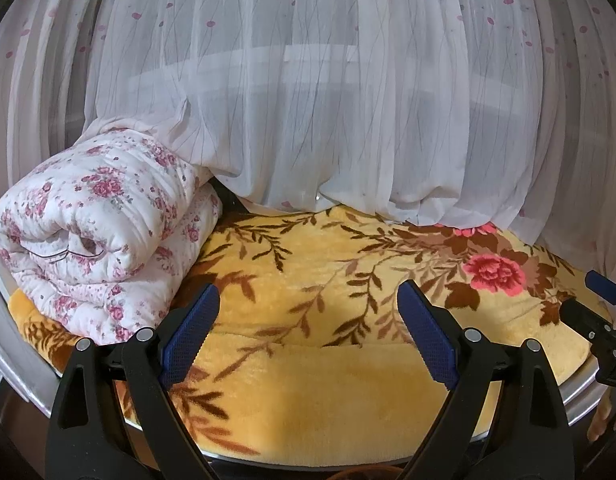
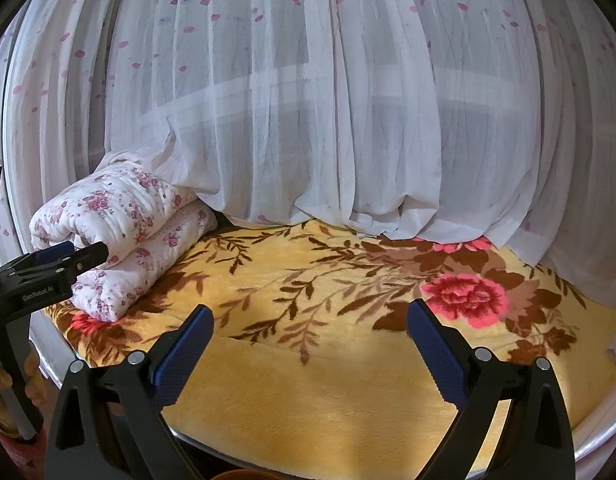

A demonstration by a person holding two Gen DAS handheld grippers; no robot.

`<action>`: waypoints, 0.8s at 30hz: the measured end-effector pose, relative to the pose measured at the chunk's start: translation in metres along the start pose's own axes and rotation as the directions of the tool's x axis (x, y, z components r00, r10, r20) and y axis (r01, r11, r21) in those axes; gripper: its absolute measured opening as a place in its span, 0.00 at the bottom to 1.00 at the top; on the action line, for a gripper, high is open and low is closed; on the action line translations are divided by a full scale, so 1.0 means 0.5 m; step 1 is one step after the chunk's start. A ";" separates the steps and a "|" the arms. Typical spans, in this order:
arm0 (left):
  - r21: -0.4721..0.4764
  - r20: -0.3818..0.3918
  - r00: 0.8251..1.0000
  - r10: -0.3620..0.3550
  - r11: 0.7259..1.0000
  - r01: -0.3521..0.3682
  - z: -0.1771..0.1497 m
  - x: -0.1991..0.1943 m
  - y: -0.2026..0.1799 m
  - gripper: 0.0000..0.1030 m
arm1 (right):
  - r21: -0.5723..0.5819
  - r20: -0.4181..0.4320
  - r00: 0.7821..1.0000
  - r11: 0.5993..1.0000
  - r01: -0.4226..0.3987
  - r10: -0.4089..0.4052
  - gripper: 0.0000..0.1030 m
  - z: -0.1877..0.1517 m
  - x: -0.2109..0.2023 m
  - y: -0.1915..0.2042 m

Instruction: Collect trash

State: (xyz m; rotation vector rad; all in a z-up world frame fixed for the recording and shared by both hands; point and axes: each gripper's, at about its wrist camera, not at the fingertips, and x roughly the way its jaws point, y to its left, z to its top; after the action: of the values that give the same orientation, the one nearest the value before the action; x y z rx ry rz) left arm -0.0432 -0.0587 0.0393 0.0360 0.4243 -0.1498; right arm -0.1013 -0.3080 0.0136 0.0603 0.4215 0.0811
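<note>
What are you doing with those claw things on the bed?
A person is holding two claws over a yellow flowery blanket, getting ready to collect trash. The left claw and the right claw are both open and hold nothing. A rolled flowery quilt lies on the blanket at the left, under a white curtain. No trash shows in either view yet.

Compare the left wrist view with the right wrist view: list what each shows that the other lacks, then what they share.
Only the left wrist view shows the right tool entering at its right edge. Only the right wrist view shows the left tool from the side, with the hand gripping its handle. Both show the folded floral quilt, the yellow flowered blanket and the sheer curtain. No trash is visible.
</note>
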 end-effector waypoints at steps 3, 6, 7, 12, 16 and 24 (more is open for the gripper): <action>-0.001 -0.003 1.000 0.003 1.000 -0.003 0.003 0.004 0.000 0.85 | 0.005 -0.005 1.000 1.000 0.006 -0.006 0.93 0.001 0.005 -0.009; -0.013 -0.023 1.000 0.007 1.000 -0.008 0.010 0.022 0.004 0.85 | 0.013 -0.013 1.000 1.000 0.011 -0.011 0.93 0.001 0.016 -0.020; -0.018 -0.029 1.000 0.006 1.000 -0.006 0.012 0.028 0.005 0.86 | 0.015 -0.016 1.000 1.000 0.013 -0.013 0.94 0.000 0.021 -0.022; -0.027 -0.057 0.998 0.016 0.999 -0.018 0.012 0.069 0.017 0.89 | 0.021 -0.030 0.999 1.000 0.023 -0.022 0.94 -0.002 0.047 -0.030; -0.028 -0.080 0.997 0.022 0.999 -0.024 0.004 0.099 0.022 0.89 | 0.030 -0.046 0.998 0.999 0.031 -0.030 0.94 0.001 0.074 -0.040; -0.028 -0.105 0.994 0.034 0.999 -0.037 0.009 0.149 0.032 0.89 | 0.038 -0.063 0.997 0.998 0.041 -0.039 0.94 0.011 0.121 -0.052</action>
State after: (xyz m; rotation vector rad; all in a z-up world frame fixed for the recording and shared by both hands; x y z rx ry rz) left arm 0.0280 -0.0534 0.0126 0.0221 0.5296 -0.1070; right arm -0.0426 -0.3287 -0.0079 0.0885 0.4863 0.0350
